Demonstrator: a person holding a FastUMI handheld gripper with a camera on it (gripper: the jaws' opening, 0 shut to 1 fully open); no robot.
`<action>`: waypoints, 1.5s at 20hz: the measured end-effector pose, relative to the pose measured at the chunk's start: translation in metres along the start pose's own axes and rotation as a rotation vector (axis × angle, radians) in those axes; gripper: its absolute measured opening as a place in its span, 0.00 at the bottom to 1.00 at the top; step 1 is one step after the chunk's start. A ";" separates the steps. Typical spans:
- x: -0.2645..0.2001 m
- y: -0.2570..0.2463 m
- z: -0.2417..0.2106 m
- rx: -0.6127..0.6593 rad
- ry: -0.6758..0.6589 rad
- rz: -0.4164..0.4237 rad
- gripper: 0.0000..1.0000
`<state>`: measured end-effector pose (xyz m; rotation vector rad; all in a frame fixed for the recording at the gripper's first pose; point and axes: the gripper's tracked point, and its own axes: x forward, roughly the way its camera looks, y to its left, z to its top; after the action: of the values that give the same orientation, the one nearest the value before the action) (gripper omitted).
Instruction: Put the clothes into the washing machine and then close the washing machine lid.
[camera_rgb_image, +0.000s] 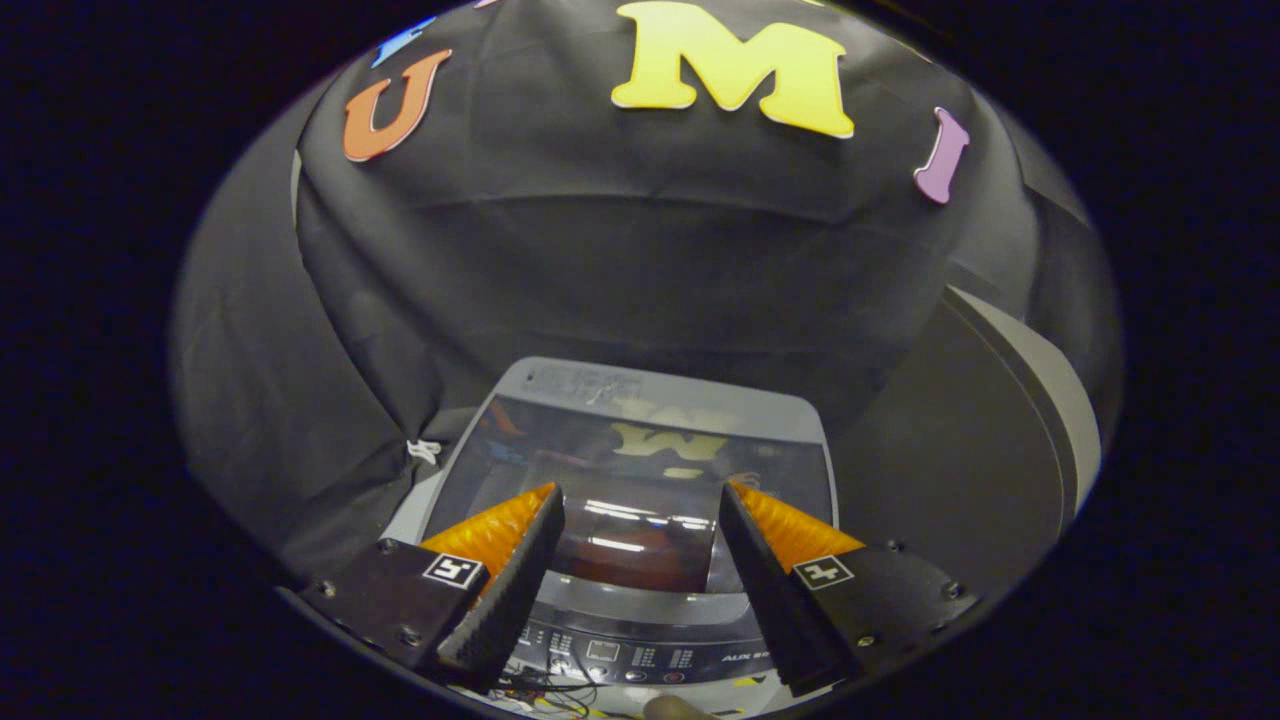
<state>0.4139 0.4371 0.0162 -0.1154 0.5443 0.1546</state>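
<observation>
**Ana:** Since the gripper (640, 500) hangs above the washing machine (640, 470) with its fingers spread apart and nothing between them, I read it as released, carrying no load.

**Ben:** Agreed. Both fingers point down and forward over the lid (640, 480), and the gap between them frames the dark glass pane. Why so high, do you think?

**Ana:** Probably to look the machine over. From up there the whole top is in sight: the grey rear edge beyond the fingertips, the glass in the middle, the control panel (640, 655) nearest, just under the finger bases.

**Ben:** The lid seems to lie flat on the machine. The glass mirrors the booth wall behind it, which suits a pane facing upward.

**Ana:** That is my judgement too, though I cannot say whether it is fully latched. And the clothes?

**Ben:** I cannot make them out. Behind the glass there is a reddish-brown patch between the fingers, but it could be a garment in the drum or merely a reflection.

**Ana:** So the stage is uncertain. Either the lid must first be raised, or the load is in and the job is nearly finished.

**Ben:** The black cloth wall (600, 250) drapes close around the machine on both sides. A grey curved object (1040, 400) stands to the right, well apart from the fingers.
</observation>
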 end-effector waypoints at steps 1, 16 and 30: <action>0.001 0.000 -0.002 0.005 0.012 0.004 0.98; -0.032 -0.014 0.005 0.065 -0.024 0.006 0.98; -0.279 -0.118 0.003 0.121 -0.470 0.050 0.98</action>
<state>0.2007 0.2891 0.1729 0.0538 0.0867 0.1904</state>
